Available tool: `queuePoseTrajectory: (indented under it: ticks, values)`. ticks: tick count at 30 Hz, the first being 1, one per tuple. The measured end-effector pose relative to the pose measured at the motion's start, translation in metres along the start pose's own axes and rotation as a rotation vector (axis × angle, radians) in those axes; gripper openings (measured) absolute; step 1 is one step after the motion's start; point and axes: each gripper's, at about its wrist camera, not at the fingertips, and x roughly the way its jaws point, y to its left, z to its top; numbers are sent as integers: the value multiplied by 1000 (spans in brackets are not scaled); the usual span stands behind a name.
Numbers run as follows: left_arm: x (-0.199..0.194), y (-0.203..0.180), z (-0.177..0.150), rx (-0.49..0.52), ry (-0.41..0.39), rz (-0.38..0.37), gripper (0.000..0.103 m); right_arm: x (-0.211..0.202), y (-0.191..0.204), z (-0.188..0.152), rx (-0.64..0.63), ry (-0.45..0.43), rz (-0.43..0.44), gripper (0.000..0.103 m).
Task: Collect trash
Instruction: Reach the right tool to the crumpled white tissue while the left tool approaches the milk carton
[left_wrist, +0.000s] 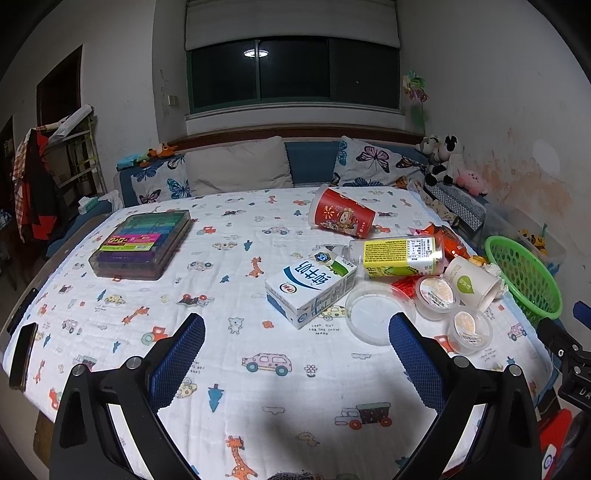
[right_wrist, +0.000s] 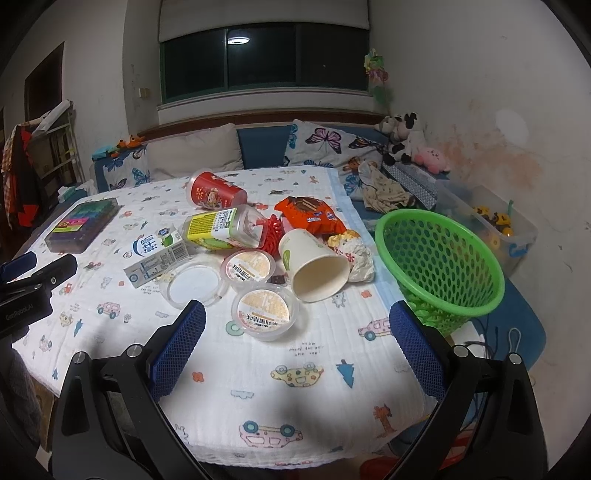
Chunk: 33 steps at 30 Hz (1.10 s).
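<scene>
Trash lies in a pile on the cartoon-print tablecloth (right_wrist: 295, 387): a red cup (right_wrist: 216, 192) on its side, a clear bottle with a yellow label (right_wrist: 225, 229), a milk carton (right_wrist: 157, 254), a clear lid (right_wrist: 194, 284), two sealed pudding cups (right_wrist: 264, 308) (right_wrist: 248, 265), a tipped white paper cup (right_wrist: 314, 266), an orange snack bag (right_wrist: 310, 216) and crumpled paper (right_wrist: 356, 254). A green basket (right_wrist: 439, 258) leans at the table's right edge. My left gripper (left_wrist: 295, 354) is open and empty, short of the milk carton (left_wrist: 312, 286). My right gripper (right_wrist: 295, 343) is open and empty, just short of the nearer pudding cup.
A case of coloured markers (left_wrist: 142, 243) lies at the table's far left and a dark phone (left_wrist: 23, 356) at its left edge. A sofa with pillows (left_wrist: 236, 166) stands behind the table. A clear toy bin (right_wrist: 498, 229) sits on the floor beyond the basket.
</scene>
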Motion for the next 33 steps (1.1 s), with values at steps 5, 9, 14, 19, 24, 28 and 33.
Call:
queuePoseTrajectory:
  ticks: [5, 9, 14, 19, 24, 28, 33]
  values:
    - [7, 0, 5, 14, 6, 3, 97, 5, -1, 3, -2, 5, -1, 99]
    - [12, 0, 9, 19, 8, 6, 97, 12, -3, 7, -11, 11, -3, 99]
    - [19, 0, 13, 32, 11, 5, 97, 22, -8, 10, -13, 21, -8, 99]
    - [29, 1, 18, 45, 18, 5, 97, 34, -13, 16, -11, 28, -12, 99]
    - [40, 2, 19, 57, 35, 3, 97, 48, -19, 19, -15, 44, 5, 99]
    - [49, 3, 19, 68, 47, -8, 97, 62, -26, 18, -7, 67, 20, 99]
    - [59, 0, 19, 85, 60, -32, 97, 83, -36, 19, 9, 94, 49, 98]
